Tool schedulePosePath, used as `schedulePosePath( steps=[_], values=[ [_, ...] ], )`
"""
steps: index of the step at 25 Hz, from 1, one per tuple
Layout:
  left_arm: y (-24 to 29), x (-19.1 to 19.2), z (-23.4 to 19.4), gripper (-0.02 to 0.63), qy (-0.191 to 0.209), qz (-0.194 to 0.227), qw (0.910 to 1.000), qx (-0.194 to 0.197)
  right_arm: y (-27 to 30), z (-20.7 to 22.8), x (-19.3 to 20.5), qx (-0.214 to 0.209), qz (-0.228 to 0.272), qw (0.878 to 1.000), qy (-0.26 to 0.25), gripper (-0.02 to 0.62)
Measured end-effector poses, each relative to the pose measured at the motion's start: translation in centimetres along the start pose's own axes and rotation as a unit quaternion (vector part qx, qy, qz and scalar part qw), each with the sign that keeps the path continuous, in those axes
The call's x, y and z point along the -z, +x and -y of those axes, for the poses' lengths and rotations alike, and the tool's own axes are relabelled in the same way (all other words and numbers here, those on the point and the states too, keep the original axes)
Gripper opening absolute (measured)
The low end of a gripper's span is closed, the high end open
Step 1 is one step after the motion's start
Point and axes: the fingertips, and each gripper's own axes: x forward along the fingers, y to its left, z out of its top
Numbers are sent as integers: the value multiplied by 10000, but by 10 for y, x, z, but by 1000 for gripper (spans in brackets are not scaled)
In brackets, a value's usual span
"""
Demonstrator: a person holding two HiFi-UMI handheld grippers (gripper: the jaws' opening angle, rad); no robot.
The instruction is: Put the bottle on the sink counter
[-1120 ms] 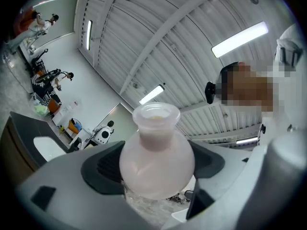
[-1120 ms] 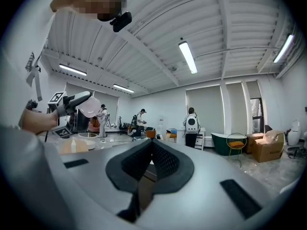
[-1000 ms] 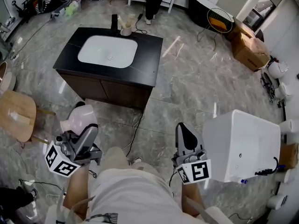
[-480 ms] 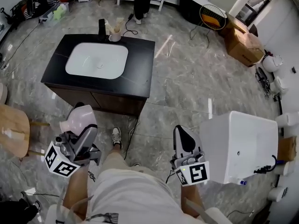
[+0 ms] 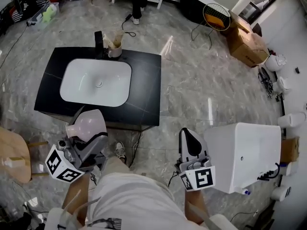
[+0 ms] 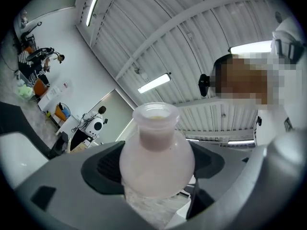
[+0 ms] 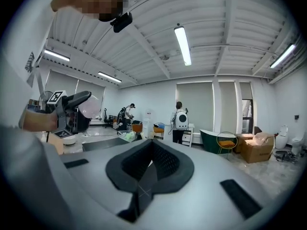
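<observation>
Pale pink round-bodied plastic bottle (image 5: 87, 125) is clamped in the left claw (image 5: 92, 137) at lower left of the head view. Its long axis runs across the frame, mouth toward the left edge. Just above it is the near edge of the black sink counter (image 5: 147, 87), whose white basin (image 5: 96, 82) leaves a bare strip at right. The right claw (image 5: 191, 140), closed and empty, hangs over open grey marble floor (image 5: 192, 80).

The black sink counter (image 5: 146, 87) stands on the shiny grey floor (image 5: 192, 80). A white basin (image 5: 96, 82) sits in its top. A cup (image 5: 115, 49) and a tall black thing (image 5: 99, 42) stand together at its back edge. A big white box (image 5: 242, 155), a cardboard box (image 5: 247, 44) and a wooden stool (image 5: 12, 155) also stand on the floor.
</observation>
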Motion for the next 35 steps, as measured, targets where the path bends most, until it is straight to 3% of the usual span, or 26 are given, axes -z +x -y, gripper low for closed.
schedulePosePath(
  steps=[9,16,25,30,35],
  values=[
    [43,26,-52,400,-533,-324,9979,146,44,13,3,274,-185,9994,63,11],
    [83,59,-56,400,-580,-507,9969,172,56,55,19,277,-199,9992,217,11],
    [120,96,-69,400,-477,-596,9967,-293,87,99,47,-191,-353,9971,649,11],
    [121,136,-91,400,-397,-924,9932,-583,103,111,67,-363,-516,9956,691,11],
    [112,170,-118,400,-618,-1097,9887,-815,120,106,87,-503,-694,9933,773,11]
  ],
)
